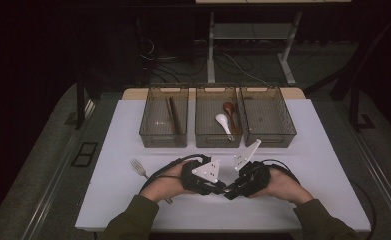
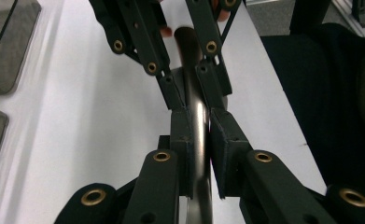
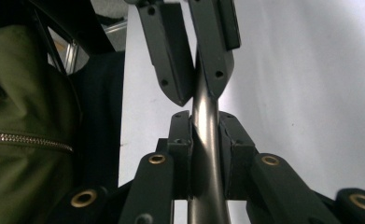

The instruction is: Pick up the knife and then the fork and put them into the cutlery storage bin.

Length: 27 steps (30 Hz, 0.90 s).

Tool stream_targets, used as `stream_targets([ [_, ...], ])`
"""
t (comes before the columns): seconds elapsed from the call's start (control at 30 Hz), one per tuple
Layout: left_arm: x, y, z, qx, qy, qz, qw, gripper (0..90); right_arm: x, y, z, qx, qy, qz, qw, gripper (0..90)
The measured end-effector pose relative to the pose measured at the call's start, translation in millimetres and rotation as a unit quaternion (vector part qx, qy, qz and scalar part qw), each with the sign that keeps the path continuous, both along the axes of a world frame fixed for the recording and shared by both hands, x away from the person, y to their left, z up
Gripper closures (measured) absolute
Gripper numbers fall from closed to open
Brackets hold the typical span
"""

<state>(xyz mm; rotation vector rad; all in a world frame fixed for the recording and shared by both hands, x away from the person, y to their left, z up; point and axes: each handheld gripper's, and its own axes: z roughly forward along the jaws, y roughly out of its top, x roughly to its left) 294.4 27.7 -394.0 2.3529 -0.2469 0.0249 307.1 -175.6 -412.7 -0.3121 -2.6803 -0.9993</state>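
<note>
Metal handle (image 2: 200,126) between both grippers' closed jaws, tip to tip

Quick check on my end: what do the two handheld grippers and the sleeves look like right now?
Both the left gripper and right gripper are black, with brass-coloured rivets on the linkages, a pale three-cornered plate on top and a black trailing cable. The sleeves are olive green.

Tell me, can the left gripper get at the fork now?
Probably not yet: the left gripper is shut on a metal utensil handle, though the fork lies uncovered beside that hand.
</note>
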Motion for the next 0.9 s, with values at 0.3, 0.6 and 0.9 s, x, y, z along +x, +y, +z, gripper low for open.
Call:
stream_targets([
  [0.3, 1.7, 1.3, 0.6, -0.005, 0.011, 0.003, 0.9999, 81.2, -4.1, -2.1, 5.9, 0.017, -0.039, 0.001, 0.9991, 83.7],
  [0.6, 13.6, 16.2, 2.7, -0.046, 0.033, 0.059, 0.9966, 64.4, -3.4, -8.3, 1.6, -0.002, -0.062, -0.024, 0.9978, 83.5],
  [0.9, 20.7, 47.9, 3.9, -0.098, 0.058, 0.165, 0.9797, 44.2, 0.5, -22.4, -0.4, -0.015, -0.080, -0.063, 0.9947, 83.4],
])
